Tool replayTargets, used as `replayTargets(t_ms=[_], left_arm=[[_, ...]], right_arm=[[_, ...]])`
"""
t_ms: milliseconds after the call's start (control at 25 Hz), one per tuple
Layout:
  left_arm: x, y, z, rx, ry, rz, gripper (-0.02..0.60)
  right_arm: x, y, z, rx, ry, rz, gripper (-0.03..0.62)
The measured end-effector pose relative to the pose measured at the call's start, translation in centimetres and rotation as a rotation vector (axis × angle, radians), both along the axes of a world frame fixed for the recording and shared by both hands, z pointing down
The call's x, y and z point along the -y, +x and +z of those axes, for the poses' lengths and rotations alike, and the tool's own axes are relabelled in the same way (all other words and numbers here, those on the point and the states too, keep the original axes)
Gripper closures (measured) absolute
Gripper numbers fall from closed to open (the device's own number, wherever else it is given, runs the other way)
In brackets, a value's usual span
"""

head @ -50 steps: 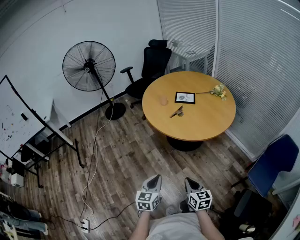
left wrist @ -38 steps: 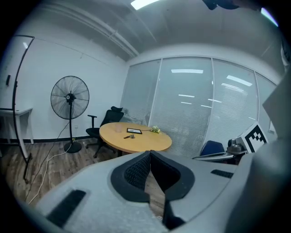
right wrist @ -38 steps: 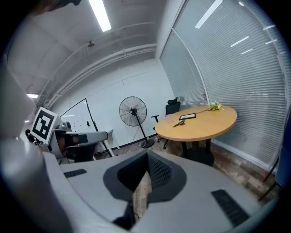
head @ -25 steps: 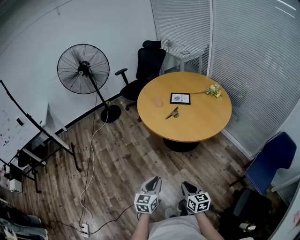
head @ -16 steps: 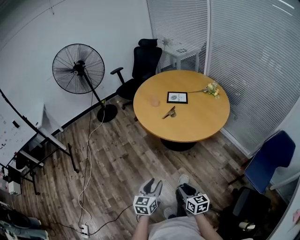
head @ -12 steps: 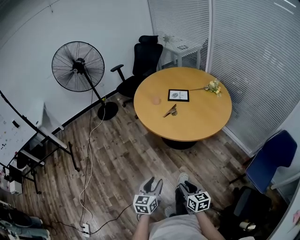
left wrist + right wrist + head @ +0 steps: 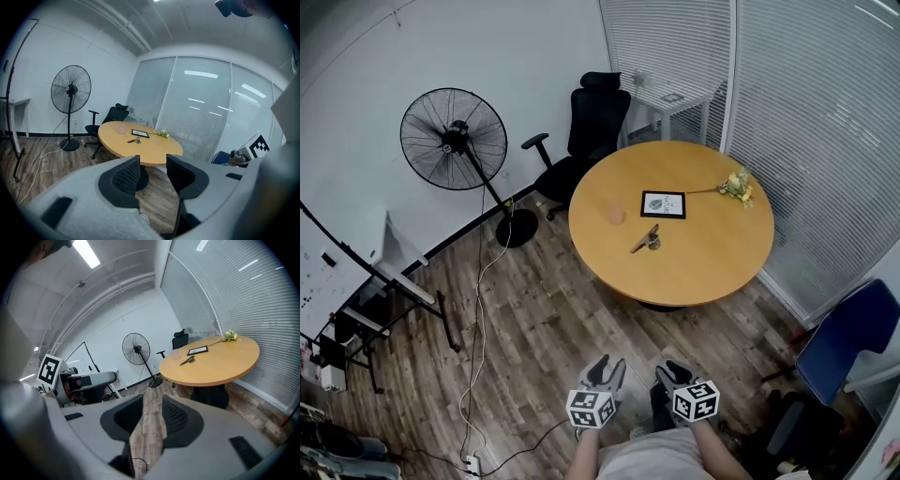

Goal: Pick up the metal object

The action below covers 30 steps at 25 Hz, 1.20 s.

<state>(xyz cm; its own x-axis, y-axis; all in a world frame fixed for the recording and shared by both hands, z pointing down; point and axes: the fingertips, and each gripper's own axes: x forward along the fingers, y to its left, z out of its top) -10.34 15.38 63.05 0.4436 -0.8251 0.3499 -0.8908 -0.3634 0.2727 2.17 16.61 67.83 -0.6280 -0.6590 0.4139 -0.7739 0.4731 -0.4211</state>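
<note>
— Metal object (image 7: 647,240)?
— Lying mid round table (image 7: 703,267), just below the picture frame (image 7: 663,203), well apart from both grippers.
— Left gripper (image 7: 602,369), right gripper (image 7: 669,371)?
— Just opened wide, nothing between. Approach step, probably; next, walking up to the table.

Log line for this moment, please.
phase: pre-grasp | left tongs: just opened, empty | right tongs: just opened, empty | metal object: on round table, untouched
</note>
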Motion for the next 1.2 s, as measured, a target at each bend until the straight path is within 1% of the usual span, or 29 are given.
replayTargets(t_ms=[320,520,680,840,1040,1200], left_arm=[[9.8,3.4,-1.1,-0.006,0.010,0.071,0.433],[14.9,5.8,-2.0,0.012,0.011,0.117,0.433],[19.0,7.4,-2.2,0.026,0.012,0.134,0.433],[21.9,9.0,-2.1,0.048,0.008,0.156,0.433],[24.9,9.0,-1.5,0.076,0.004,0.156,0.433],[27.3,9.0,-1.3,0.082,-0.001,0.146,0.433]], right_arm=[[9.6,3.1,-2.0,0.001,0.023,0.060,0.480],[14.3,5.0,-2.9,0.012,0.023,0.089,0.480],[18.5,6.6,-3.6,0.022,0.038,0.102,0.480],[21.8,8.0,-3.5,0.041,0.033,0.120,0.480],[25.6,8.2,-3.2,0.052,0.032,0.100,0.480],[27.9,8.3,-3.3,0.059,0.038,0.085,0.480]])
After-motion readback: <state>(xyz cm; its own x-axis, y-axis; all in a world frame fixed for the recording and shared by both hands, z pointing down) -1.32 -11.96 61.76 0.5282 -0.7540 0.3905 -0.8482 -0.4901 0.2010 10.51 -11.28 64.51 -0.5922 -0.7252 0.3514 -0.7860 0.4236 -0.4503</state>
